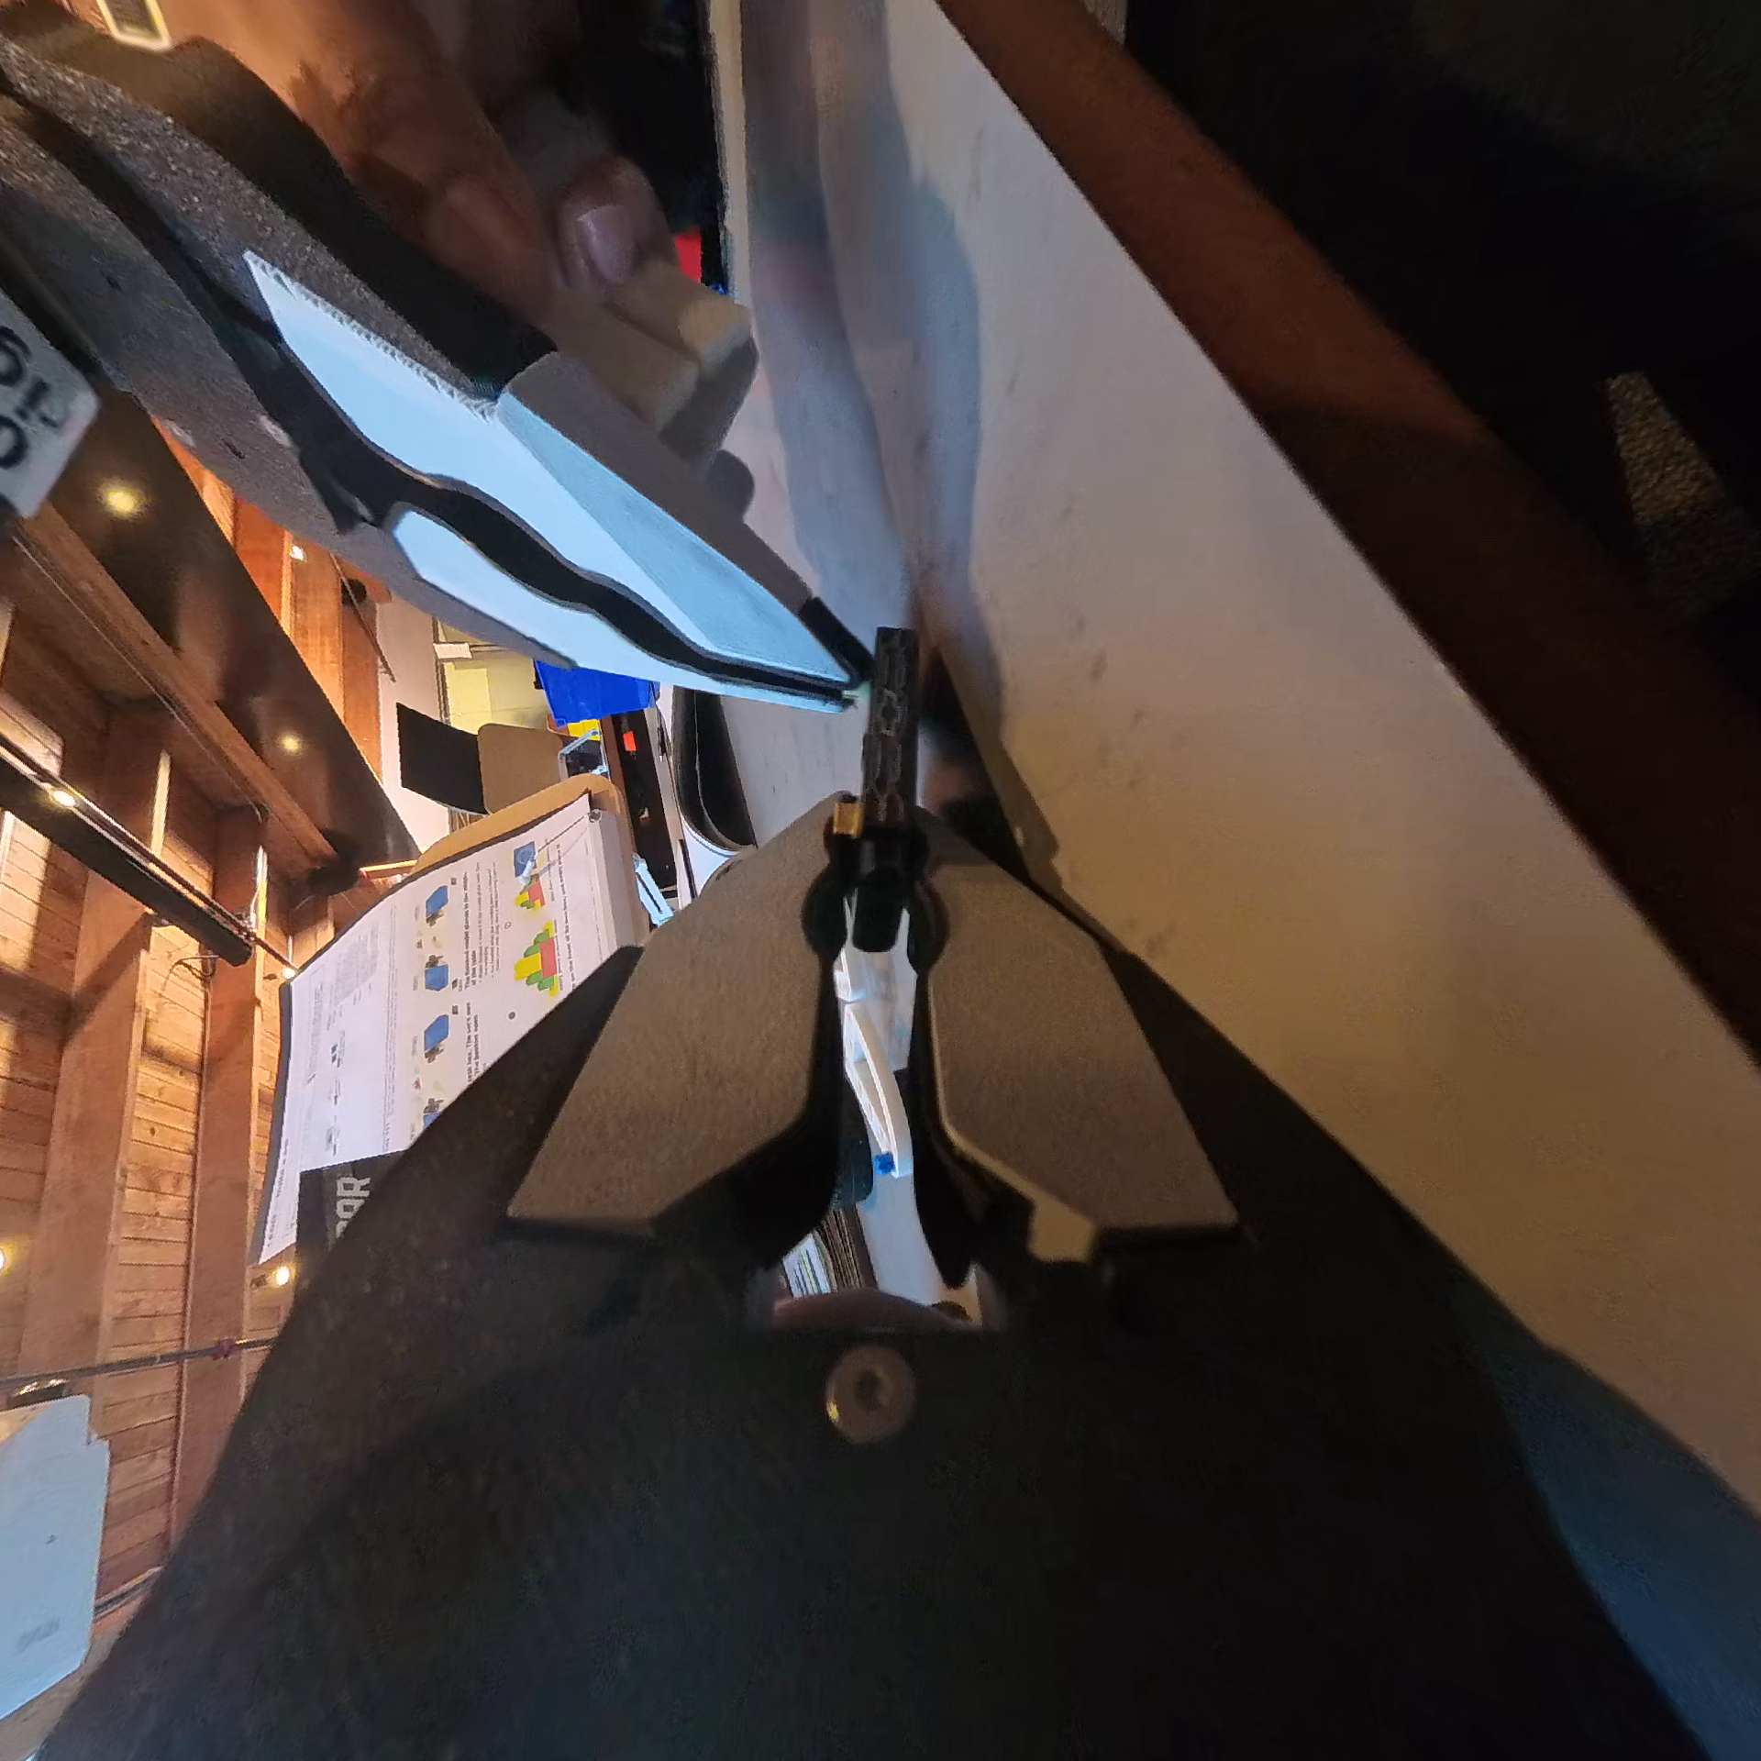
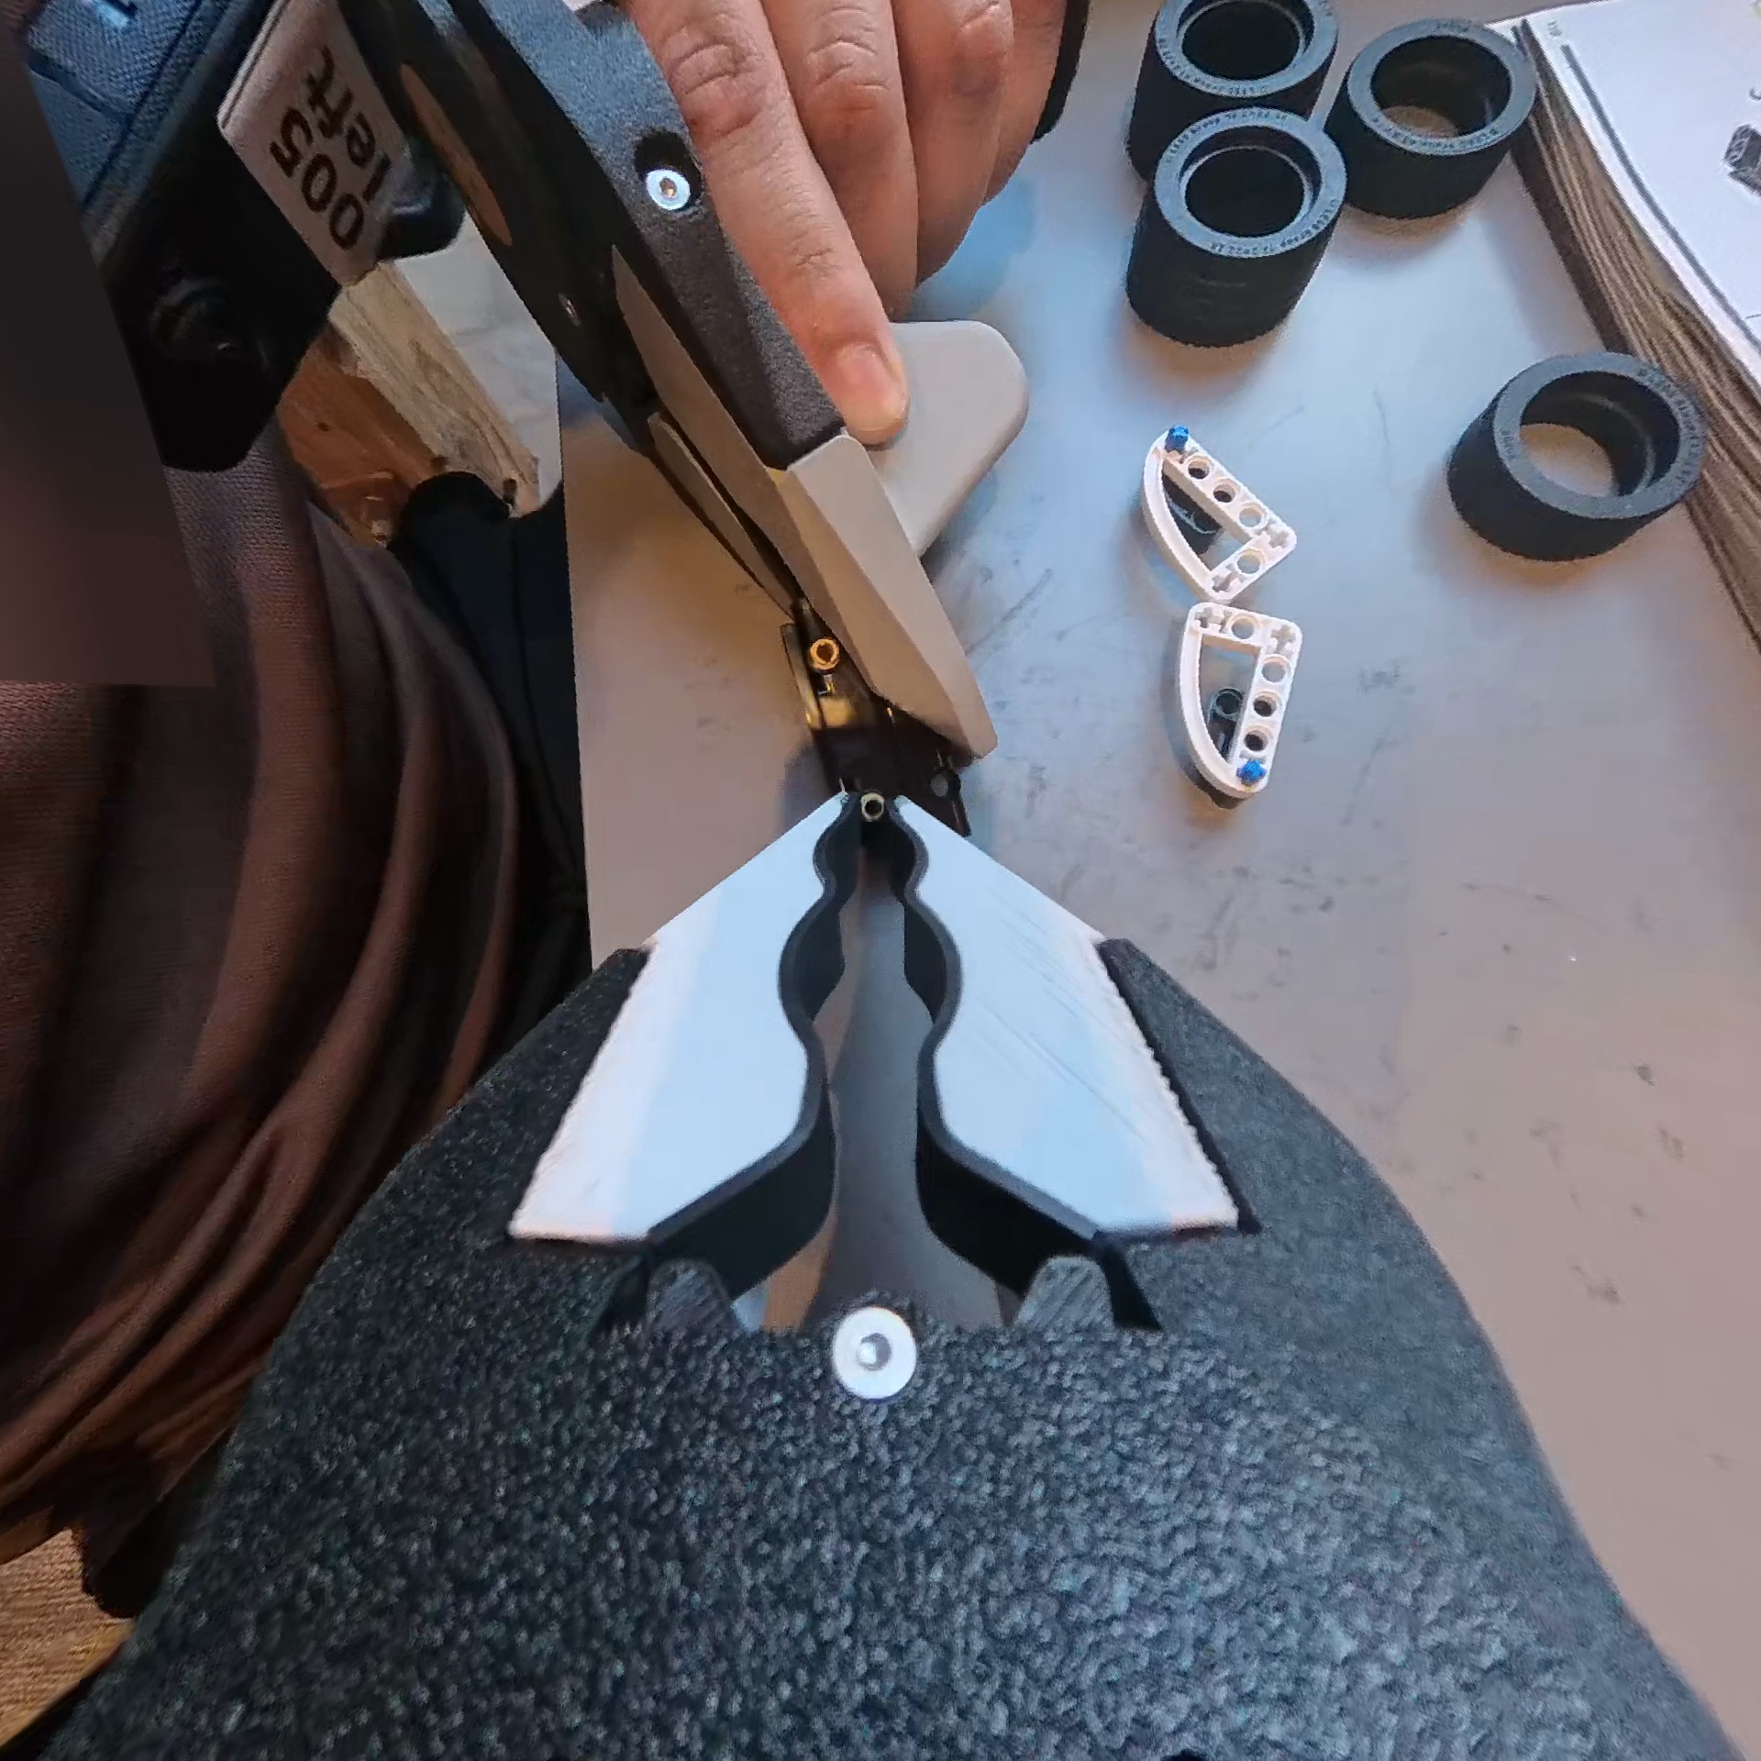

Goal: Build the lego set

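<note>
My left gripper (image 1: 872, 843), with grey pads, is shut on a black Lego beam (image 1: 893, 710) that sticks out past its tips. My right gripper (image 1: 851, 694), with white pads, comes in from the upper left and meets the beam's side. In the right wrist view my right gripper (image 2: 872, 810) is shut on a small pale pin (image 2: 872, 806), pressed end-on against the black beam (image 2: 843, 710). The left gripper (image 2: 953, 748) holds that beam from the upper left. A gold-coloured pin (image 2: 824, 653) sits in the beam.
Two white curved panels (image 2: 1218, 519) (image 2: 1239, 700) with blue pins lie on the grey table (image 2: 1334, 953). Several black tyres (image 2: 1234, 233) (image 2: 1577, 457) stand at the back right beside an instruction booklet (image 2: 1658, 162). A person's hand (image 2: 810, 191) grips the left gripper. A printed sheet (image 1: 438, 1001) stands beyond. The grippers are tip to tip, or close to it.
</note>
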`<state>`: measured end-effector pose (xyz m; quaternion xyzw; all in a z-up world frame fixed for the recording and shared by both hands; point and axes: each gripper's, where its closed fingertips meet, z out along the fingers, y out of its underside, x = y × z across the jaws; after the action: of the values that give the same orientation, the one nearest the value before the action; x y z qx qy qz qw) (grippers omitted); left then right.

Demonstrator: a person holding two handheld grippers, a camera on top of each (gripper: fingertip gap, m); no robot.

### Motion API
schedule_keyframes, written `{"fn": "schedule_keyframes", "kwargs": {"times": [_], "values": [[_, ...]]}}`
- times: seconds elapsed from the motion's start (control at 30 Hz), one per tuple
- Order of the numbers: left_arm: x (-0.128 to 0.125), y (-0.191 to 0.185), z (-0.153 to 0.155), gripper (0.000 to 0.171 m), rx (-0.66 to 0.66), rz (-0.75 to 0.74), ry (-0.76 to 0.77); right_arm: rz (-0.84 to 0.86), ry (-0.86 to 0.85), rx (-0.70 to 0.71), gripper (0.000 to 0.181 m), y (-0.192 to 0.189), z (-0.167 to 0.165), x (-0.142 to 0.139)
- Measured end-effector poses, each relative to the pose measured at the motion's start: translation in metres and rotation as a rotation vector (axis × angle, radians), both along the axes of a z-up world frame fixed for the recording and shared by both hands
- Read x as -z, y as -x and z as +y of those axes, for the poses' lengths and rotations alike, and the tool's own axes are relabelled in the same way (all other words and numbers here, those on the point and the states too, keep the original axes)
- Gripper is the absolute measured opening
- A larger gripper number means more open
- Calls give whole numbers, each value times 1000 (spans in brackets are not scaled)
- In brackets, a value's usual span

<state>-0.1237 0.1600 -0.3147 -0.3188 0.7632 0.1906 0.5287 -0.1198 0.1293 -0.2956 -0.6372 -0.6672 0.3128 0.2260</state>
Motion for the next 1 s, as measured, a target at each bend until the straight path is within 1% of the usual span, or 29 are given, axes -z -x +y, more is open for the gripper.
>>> {"fn": "schedule_keyframes", "kwargs": {"times": [0.13, 0.3, 0.43, 0.47, 0.53, 0.6, 0.67, 0.77, 0.83, 0.9, 0.93, 1.0], "values": [[0, 0, 1, 6, -4, 3, -5, 10, 79, 29, 4, 1, -2, 2], [1, 2, 4, 5, -25, 13, -13, 12, 21, 69, 2, 2, 1, 2], [2, 4, 7, 6, -53, 7, -3, 79, 21, 144, 0, 2, 8, -3], [2, 5, 9, 5, -65, 6, -2, 101, 10, 173, 0, 2, 12, -6], [2, 5, 6, 6, -38, 3, 0, 181, 9, 253, 0, -4, 29, -21], [1, 5, 6, 6, -46, -3, 7, 233, 89, 290, 0, -11, 38, -34], [1, 5, 8, 6, -57, -14, 16, 223, 112, 277, 0, -14, 34, -35], [1, 5, 11, 6, -74, -22, 24, 182, 37, 238, 0, -14, 27, -29], [0, 6, 15, 6, -92, -25, 31, 187, 26, 232, 0, -10, 26, -28], [0, 6, 16, 6, -97, -49, 57, 183, 34, 207, 13, -5, 20, -26], [0, 5, 16, 5, -102, -75, 109, 184, 23, 187, 18, -2, 17, -26], [-8, 5, 20, 6, -139, -159, 209, 200, -64, 173, 25, 2, 18, -26]]}}
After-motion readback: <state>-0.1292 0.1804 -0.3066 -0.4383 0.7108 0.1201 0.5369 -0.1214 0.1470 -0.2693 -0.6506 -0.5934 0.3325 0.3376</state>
